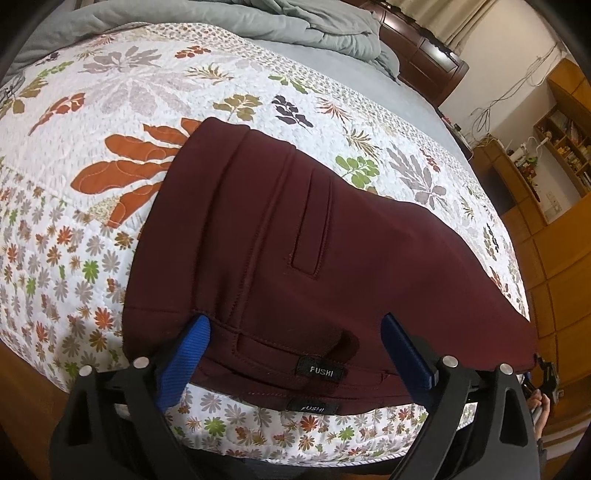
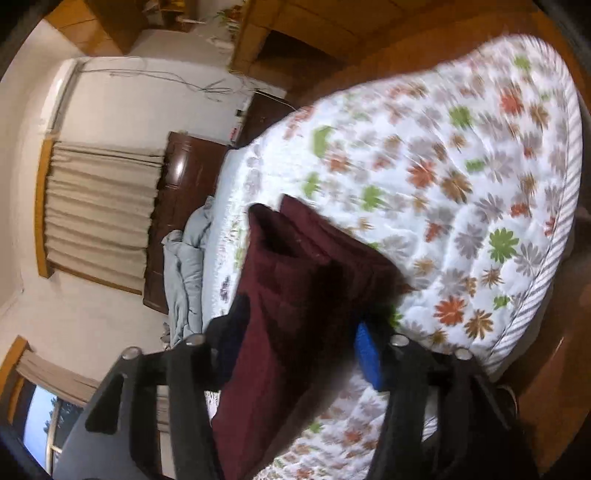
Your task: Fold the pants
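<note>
Maroon pants sit centre frame in the left wrist view, folded in layers on the bed, waistband end toward the camera with two stacked FUSHI labels. Left gripper: jaws spread wide, straddling the waistband edge, not pinching it. Right gripper: view is blurred; fabric hangs between the blue pads, can't tell if the jaws are closed on it. Fabric looks thick, soft, medium weight, likely to drape and slip layer on layer; I'd grab through all layers at the waistband seam. Surface is a floral quilt, soft, will give under pressure. Grey duvet upper centre, dark headboard and wood shelves upper right.
</note>
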`<state>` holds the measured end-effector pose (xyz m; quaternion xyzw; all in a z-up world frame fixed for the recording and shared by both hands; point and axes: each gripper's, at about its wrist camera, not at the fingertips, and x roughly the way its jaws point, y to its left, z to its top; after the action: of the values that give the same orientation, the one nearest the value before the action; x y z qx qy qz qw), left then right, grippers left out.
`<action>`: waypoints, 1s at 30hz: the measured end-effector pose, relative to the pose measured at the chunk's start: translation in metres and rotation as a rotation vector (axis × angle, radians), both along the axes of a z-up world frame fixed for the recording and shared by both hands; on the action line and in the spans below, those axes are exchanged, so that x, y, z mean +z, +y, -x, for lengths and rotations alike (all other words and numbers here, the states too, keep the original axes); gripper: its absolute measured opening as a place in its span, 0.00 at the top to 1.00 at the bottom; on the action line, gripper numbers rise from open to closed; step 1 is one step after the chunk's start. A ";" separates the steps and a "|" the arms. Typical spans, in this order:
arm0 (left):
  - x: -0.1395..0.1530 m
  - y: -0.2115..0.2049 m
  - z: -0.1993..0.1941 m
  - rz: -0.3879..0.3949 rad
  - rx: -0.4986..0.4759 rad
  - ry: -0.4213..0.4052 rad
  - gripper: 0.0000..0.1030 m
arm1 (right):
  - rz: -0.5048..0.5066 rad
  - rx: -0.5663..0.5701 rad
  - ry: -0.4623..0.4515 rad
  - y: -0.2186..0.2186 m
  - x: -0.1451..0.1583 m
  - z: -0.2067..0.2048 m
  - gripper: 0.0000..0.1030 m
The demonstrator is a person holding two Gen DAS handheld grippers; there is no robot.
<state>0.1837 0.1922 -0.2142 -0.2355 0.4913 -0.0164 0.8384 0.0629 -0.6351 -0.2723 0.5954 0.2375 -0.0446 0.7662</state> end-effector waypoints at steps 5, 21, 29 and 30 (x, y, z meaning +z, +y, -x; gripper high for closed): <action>0.000 -0.001 -0.002 0.002 0.001 -0.002 0.08 | 0.052 0.012 0.008 0.002 0.011 0.000 0.77; 0.003 0.010 0.008 0.070 0.009 -0.046 0.08 | 0.406 0.049 0.026 0.060 0.132 -0.036 0.81; 0.009 0.008 0.015 0.070 -0.007 -0.088 0.08 | 0.636 0.102 0.049 0.100 0.174 -0.044 0.81; 0.009 0.008 0.015 0.073 -0.007 -0.090 0.08 | 0.673 0.110 0.054 0.107 0.179 -0.043 0.81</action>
<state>0.1687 0.2002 -0.2048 -0.2634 0.4527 -0.0478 0.8505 0.1061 -0.5284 -0.0938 0.2941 0.2614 -0.0949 0.9144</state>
